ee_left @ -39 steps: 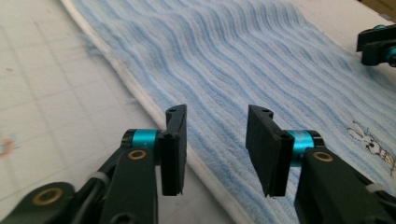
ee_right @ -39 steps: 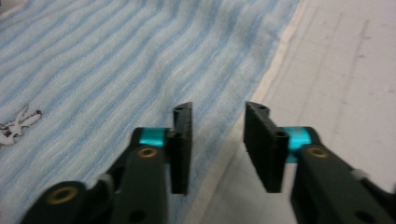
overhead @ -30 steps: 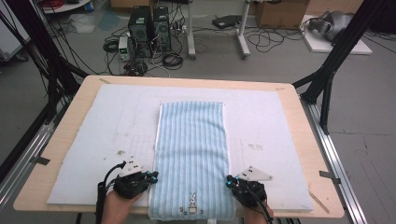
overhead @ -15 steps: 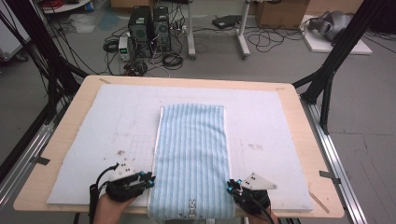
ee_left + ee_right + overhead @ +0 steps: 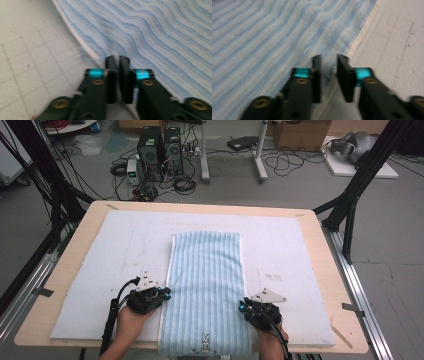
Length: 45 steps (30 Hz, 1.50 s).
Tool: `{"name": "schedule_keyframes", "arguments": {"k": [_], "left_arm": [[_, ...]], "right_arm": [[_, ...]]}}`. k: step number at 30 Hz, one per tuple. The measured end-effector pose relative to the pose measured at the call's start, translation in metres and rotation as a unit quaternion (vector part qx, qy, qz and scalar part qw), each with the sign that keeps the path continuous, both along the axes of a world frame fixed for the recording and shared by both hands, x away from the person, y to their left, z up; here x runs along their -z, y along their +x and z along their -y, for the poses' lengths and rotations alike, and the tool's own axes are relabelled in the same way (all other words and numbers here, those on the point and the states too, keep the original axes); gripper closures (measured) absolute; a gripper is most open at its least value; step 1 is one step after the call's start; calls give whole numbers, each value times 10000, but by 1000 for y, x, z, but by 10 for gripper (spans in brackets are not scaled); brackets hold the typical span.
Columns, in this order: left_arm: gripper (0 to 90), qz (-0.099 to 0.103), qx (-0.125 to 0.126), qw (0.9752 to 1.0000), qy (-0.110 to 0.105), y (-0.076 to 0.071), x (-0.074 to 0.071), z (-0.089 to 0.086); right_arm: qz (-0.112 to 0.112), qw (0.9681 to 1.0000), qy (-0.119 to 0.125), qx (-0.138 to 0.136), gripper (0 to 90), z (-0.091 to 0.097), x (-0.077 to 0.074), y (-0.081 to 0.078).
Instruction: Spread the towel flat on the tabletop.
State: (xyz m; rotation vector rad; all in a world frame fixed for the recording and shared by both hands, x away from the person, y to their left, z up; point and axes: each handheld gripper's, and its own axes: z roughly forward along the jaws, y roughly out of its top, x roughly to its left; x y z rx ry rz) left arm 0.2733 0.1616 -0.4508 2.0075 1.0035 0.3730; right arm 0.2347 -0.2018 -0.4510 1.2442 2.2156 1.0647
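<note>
A light-blue striped towel [image 5: 207, 280] lies flat along the middle of the white mat, and a small rabbit print marks its near end. My left gripper [image 5: 165, 292] lies at the towel's left edge. In the left gripper view my left gripper [image 5: 117, 58] has just closed, its jaws almost together on the white hem [image 5: 75, 37]. My right gripper [image 5: 242, 306] lies at the towel's right edge. In the right gripper view my right gripper [image 5: 329, 57] has also just been closing. Its jaws stand a little apart with blurred towel fabric [image 5: 274, 37] between them.
The white gridded mat [image 5: 100, 250] covers most of the wooden table [image 5: 320, 250]. Black frame posts stand at the table's left and right. Computers, cables and boxes sit on the floor beyond the far edge.
Both hands drew back toward the near edge, then slid forward along the towel's sides. The towel lies much as before.
</note>
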Motion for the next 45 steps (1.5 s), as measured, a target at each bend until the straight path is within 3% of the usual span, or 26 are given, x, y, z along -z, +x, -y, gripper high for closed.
{"name": "schedule_keyframes", "arguments": {"k": [5,12,15,17,19,20,23,26,29,33,37,42,45], "left_arm": [[880,-231,158,9995,-150,-8,-2,-5],[878,-407,511,9974,-313,-27,-2,-13],[869,-417,655,9963,-376,-31,-4,-14],[797,-358,652,9962,-442,-29,-6,-16],[661,-296,510,9965,-593,-20,-10,-20],[656,-262,417,9962,-716,-15,-12,-21],[615,-48,333,9960,-823,2,-21,-27],[579,245,312,9954,-872,22,-27,-29],[577,420,196,9951,-876,47,-34,-28],[526,476,-5,9945,-928,82,-40,-27],[565,617,58,9955,-711,112,-42,-22],[637,524,-100,9970,-569,148,-37,-15],[686,406,-156,9985,-336,169,-31,-8]], "right_arm": [[-70,9999,110,-109,873,3,0,-7],[-51,9997,45,-241,872,8,-2,-31],[-13,9997,1,-251,871,9,-3,-38],[12,9998,30,-220,863,10,-3,-42],[68,9997,92,-206,781,12,-4,-43],[107,9997,103,-180,758,12,-5,-42],[246,9993,279,-25,618,16,-10,-35],[418,9986,313,103,583,20,-19,-15],[392,9982,391,232,581,24,-24,14],[373,9977,442,359,576,25,-29,46],[343,9979,434,322,579,21,-29,59],[418,9982,389,172,578,20,-31,59],[441,9981,411,153,577,22,-31,57]]}}
